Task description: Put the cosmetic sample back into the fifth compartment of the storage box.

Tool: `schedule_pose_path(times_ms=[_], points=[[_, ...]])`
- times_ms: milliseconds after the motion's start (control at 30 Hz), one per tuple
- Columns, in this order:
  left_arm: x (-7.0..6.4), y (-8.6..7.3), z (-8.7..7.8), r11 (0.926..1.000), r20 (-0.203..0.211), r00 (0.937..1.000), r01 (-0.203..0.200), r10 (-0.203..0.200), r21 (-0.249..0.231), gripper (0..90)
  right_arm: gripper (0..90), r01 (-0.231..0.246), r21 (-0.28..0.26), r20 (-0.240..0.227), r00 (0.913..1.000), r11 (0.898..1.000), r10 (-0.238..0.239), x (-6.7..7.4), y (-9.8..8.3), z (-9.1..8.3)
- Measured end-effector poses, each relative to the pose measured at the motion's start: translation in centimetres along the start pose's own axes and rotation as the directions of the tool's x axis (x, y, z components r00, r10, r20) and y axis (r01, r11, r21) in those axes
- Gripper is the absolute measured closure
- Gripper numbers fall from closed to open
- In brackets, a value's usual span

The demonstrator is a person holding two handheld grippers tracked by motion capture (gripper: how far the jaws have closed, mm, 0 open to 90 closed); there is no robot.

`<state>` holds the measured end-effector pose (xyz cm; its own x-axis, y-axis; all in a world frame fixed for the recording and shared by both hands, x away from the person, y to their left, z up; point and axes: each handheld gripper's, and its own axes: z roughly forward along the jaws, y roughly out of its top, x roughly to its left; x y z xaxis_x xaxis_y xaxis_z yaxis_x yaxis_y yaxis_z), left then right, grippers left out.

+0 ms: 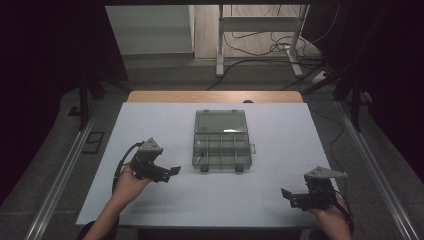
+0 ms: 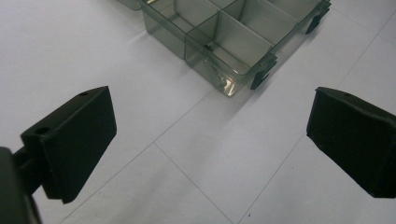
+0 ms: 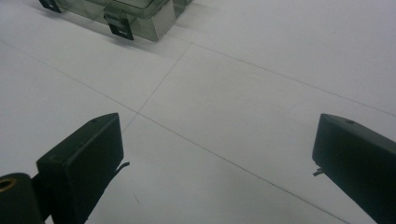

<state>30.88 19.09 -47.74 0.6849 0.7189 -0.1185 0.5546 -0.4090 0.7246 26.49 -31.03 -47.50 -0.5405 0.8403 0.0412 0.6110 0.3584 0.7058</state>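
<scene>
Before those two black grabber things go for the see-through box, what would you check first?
1. Clear plastic compartment box open, lid laid back: ok.
2. Left gripper open, holding nothing: ok.
3. Right gripper open, holding nothing: ok.
4. White table bare between grippers and box: ok.
5. Two black latches on the box front hanging free: ok.
6. Contents of the compartments: cannot tell.

a lab or test room, dimly lit: a white gridded work table (image 1: 150,130) stands between dark curtains (image 1: 45,75), metal rails (image 1: 60,175) run along the grey floor, and loose cables (image 1: 260,45) lie around a metal frame stand (image 1: 260,30) behind.
</scene>
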Motion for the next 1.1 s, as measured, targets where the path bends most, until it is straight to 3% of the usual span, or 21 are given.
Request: schedule_pose_path(times_ms=[933, 1100], points=[[0.8, -1.3, -2.5, 0.9970, -0.042, 0.9977, 0.051, -0.053, -0.058, 1.7, 2.4, -0.002, 0.013, 0.007, 1.0000, 1.000, 0.002, 0.0, 0.1, 0.2], [0.8, -1.5, -2.7, 0.9970, -0.048, 0.9977, 0.045, -0.048, -0.062, 1.7, 2.3, -0.003, 0.010, 0.006, 1.0000, 1.000, 0.003, 0.0, 0.0, 0.1]])
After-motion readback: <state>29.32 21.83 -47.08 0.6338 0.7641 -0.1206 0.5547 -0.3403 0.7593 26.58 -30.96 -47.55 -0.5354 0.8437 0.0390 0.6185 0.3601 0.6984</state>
